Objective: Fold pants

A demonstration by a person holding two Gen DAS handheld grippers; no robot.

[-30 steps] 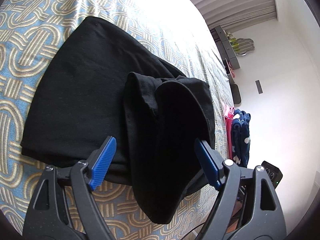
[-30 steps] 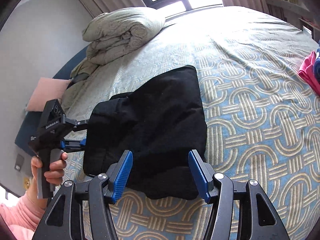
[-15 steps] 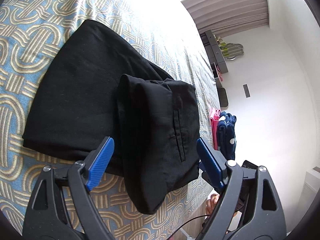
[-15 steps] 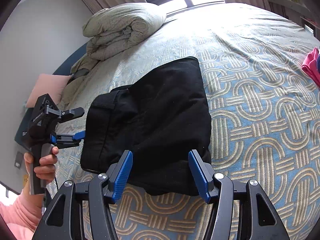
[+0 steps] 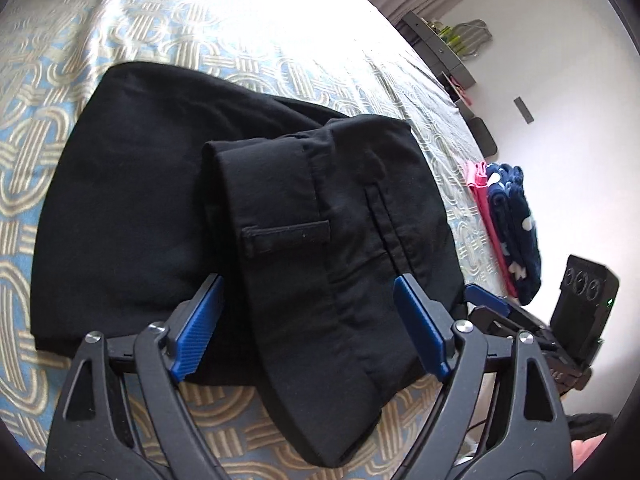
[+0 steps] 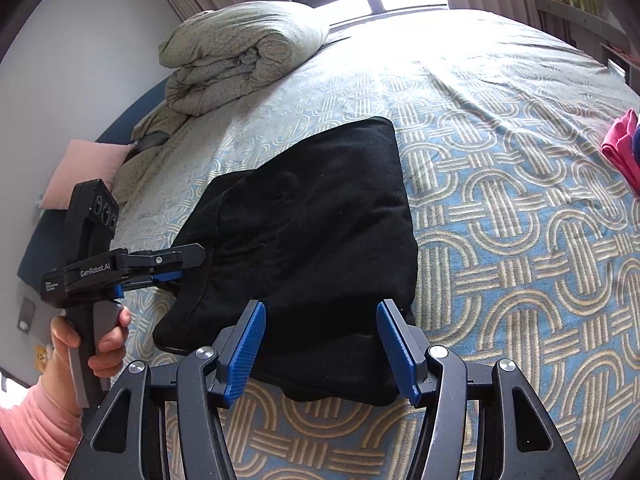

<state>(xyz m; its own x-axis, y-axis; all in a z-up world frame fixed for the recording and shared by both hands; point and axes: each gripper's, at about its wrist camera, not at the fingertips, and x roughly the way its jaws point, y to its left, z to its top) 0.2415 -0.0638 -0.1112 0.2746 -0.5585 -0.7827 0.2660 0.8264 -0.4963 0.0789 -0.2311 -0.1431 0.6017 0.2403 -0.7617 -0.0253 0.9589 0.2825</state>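
The pants [image 5: 248,216], black and folded into a thick bundle, lie on the bed [image 6: 520,208] just ahead of both your hand-held grippers. Your left hand-held gripper [image 5: 308,320] hovers over the near end, where the waistband with its belt loop is folded on top. Its jaws stand wide and are closing a little, with the cloth lying under the gap but not pinched by the blue pads. Your right hand-held gripper [image 6: 320,344] hangs above the bundle's near edge, its jaws partly apart and holding nothing. Your left hand [image 6: 96,340], in a pink sleeve [image 6: 32,424], grips its handle. Pink and navy clothes [image 5: 508,232] lie beyond the pants, to the right.
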